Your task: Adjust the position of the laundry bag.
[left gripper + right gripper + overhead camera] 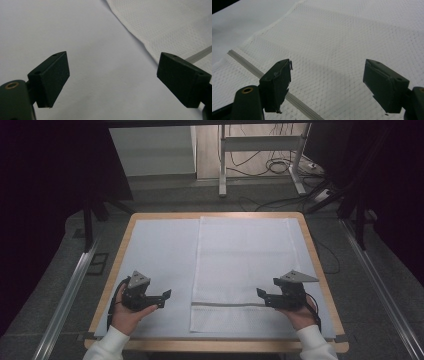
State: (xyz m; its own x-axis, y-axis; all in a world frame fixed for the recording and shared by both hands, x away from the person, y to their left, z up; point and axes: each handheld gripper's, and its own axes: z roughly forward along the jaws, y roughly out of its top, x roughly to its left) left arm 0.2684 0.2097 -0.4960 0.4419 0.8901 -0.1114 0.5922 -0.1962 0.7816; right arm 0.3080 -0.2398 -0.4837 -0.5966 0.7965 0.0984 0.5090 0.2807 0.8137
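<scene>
A white waffle-textured towel [242,265] lies flat on the table's middle and right, with a thin grey stripe [225,304] across it near the front. My left gripper [165,298] rests on the white sheet just left of the towel's front corner, pointing toward it. In the left gripper view my left gripper [112,57] is open over bare sheet, with the towel [175,25] edge beyond it. My right gripper [262,297] sits over the towel's front right part. In the right gripper view my right gripper [328,62] is open and empty above the towel [342,37] and its stripe [244,62].
A white sheet [160,255] covers the wooden table [125,245]. Metal rails [70,295] run along the floor on both sides. Behind the table stand a desk frame [222,170] and loose cables [280,167].
</scene>
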